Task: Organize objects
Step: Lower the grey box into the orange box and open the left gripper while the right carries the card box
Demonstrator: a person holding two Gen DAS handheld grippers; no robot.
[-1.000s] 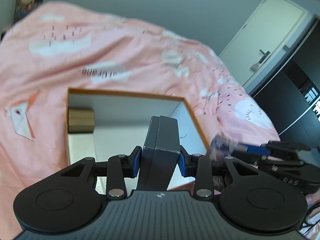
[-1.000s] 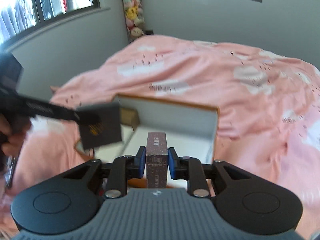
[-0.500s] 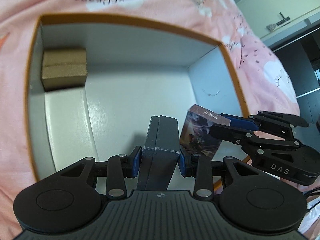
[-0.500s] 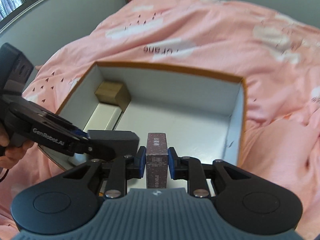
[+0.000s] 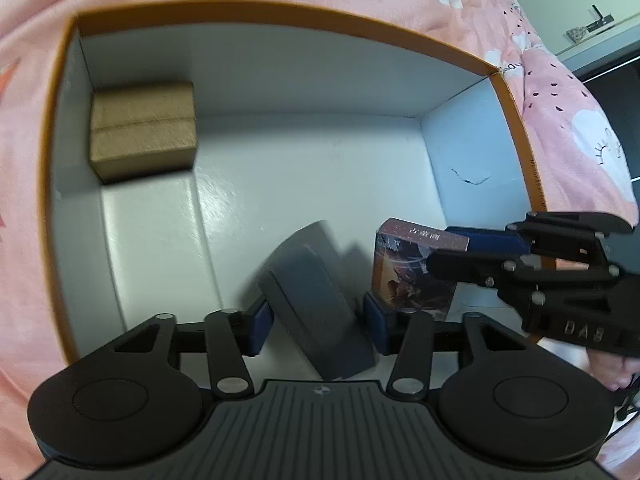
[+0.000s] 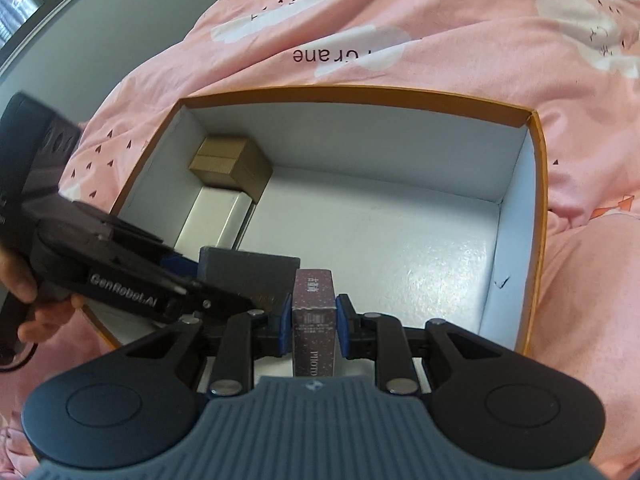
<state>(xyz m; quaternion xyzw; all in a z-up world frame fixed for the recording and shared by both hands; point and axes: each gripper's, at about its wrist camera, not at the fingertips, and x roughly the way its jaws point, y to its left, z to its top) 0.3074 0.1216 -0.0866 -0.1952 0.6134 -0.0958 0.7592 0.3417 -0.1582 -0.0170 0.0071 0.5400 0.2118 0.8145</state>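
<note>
With a brown carton [image 5: 143, 130] already packed at upper left of the box [image 5: 280, 20], a grey case [image 5: 316, 304] is seen tilting loose between the widened left tongs [image 5: 316, 320], while a patterned pack [image 6: 313, 312] is held clamped in the right tongs [image 6: 314, 322], not yet placed.

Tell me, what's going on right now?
Left gripper jaws open, grey box tipping loose. Right gripper clamps patterned box over orange-rimmed box. Nothing blocking.

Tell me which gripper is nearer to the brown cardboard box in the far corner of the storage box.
Left. The left gripper, open around a tilted grey box, is nearer the brown cardboard box; the right gripper, clamping a patterned pack, sits farther right.
</note>
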